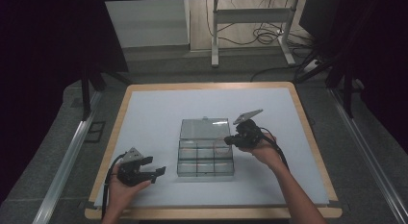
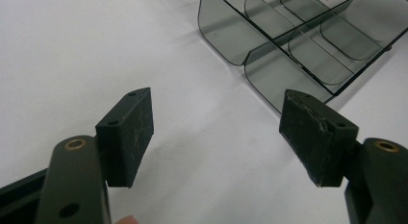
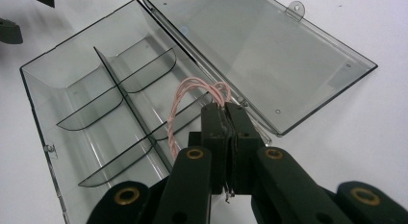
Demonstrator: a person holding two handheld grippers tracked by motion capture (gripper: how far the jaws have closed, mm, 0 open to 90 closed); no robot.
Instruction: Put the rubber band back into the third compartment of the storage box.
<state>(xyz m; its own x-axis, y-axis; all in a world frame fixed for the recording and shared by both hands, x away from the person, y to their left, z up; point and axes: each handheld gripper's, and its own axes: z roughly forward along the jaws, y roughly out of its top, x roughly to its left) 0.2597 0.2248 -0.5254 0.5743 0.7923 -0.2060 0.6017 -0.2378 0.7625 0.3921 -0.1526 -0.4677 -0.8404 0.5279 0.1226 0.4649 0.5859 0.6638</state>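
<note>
A clear smoky plastic compartment box (image 1: 205, 160) lies open at the table's middle, its lid (image 1: 205, 129) folded flat behind it. Curved dividers (image 3: 118, 92) split the box into several cells. My right gripper (image 1: 230, 141) hovers at the box's right rear corner, shut on a loop of pink twisted wire (image 3: 192, 101) that hangs over a cell next to the hinge. My left gripper (image 1: 159, 170) rests low to the left of the box, open with nothing between its pads (image 2: 127, 137). The box's near corner (image 2: 269, 70) lies just beyond those pads.
The white mat (image 1: 144, 118) covers a wooden-edged table (image 1: 312, 132). Dark curtains flank both sides, and a white desk frame with cables (image 1: 269, 34) stands on the floor beyond. A latch tab (image 3: 297, 8) sticks out of the lid's far edge.
</note>
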